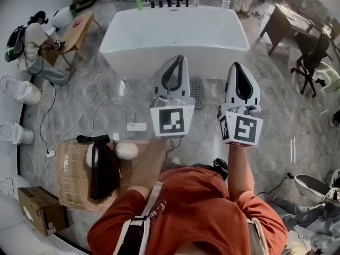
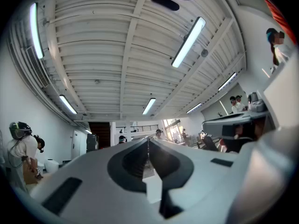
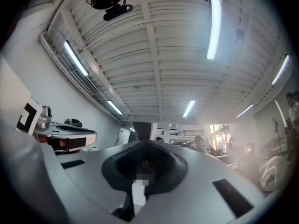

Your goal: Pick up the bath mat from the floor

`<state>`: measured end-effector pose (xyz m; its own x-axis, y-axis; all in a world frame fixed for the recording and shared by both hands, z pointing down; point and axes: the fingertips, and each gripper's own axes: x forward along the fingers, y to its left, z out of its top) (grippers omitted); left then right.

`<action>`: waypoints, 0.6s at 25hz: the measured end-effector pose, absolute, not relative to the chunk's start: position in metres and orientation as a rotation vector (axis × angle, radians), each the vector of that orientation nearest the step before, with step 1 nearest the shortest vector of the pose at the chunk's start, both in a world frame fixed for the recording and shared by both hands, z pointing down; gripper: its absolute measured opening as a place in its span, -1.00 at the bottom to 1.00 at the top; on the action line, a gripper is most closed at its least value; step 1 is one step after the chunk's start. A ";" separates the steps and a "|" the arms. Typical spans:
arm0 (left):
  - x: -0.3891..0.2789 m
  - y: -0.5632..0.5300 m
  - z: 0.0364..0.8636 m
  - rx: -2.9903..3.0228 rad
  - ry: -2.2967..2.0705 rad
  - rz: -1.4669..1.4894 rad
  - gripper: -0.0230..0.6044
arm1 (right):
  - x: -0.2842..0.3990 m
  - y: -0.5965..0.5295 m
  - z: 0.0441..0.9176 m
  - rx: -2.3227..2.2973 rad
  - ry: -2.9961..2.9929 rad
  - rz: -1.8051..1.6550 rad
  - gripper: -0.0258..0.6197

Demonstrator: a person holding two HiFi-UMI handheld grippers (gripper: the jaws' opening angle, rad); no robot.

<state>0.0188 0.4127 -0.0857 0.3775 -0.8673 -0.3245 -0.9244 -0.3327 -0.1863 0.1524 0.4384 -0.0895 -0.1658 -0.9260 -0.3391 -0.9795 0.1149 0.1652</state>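
Note:
In the head view a small grey perforated bath mat [image 1: 197,93] lies on the marble floor right in front of the white bathtub [image 1: 175,33], partly hidden between my two grippers. My left gripper [image 1: 179,60] and right gripper [image 1: 237,66] are held side by side at chest height above the floor, jaws pressed together, nothing in them. The left gripper view has the shut left gripper [image 2: 148,141] aimed up at the ceiling lights. In the right gripper view the shut right gripper [image 3: 148,143] also faces the ceiling. Neither gripper touches the mat.
Several bottles [image 1: 139,2] stand on the tub's far rim. A wicker basket [image 1: 74,174] with a dark cloth sits to my left, beside a white power strip [image 1: 136,126] and its cable. A person [image 1: 33,44] sits at a wooden table far left. An office chair [image 1: 311,57] stands at right.

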 end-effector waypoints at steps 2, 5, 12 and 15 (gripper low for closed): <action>0.017 0.413 -0.085 -2.320 1.569 0.230 -0.87 | 0.150 0.440 -0.090 -1.926 2.229 0.524 -0.88; 0.014 0.414 -0.085 -2.326 1.563 0.226 -0.87 | 0.146 0.440 -0.091 -1.931 2.226 0.520 -0.88; -0.003 0.410 -0.083 -2.344 1.550 0.238 -0.87 | 0.127 0.437 -0.091 -1.933 2.212 0.525 -0.88; -0.012 0.409 -0.084 -2.346 1.544 0.243 -0.87 | 0.121 0.437 -0.094 -1.915 2.197 0.502 -0.88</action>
<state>-0.0122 0.4094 -0.0842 0.4008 -0.8608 -0.3136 -0.9156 -0.3636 -0.1720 0.1206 0.4372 -0.0937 -0.1517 -0.9229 -0.3539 -0.9850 0.1115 0.1314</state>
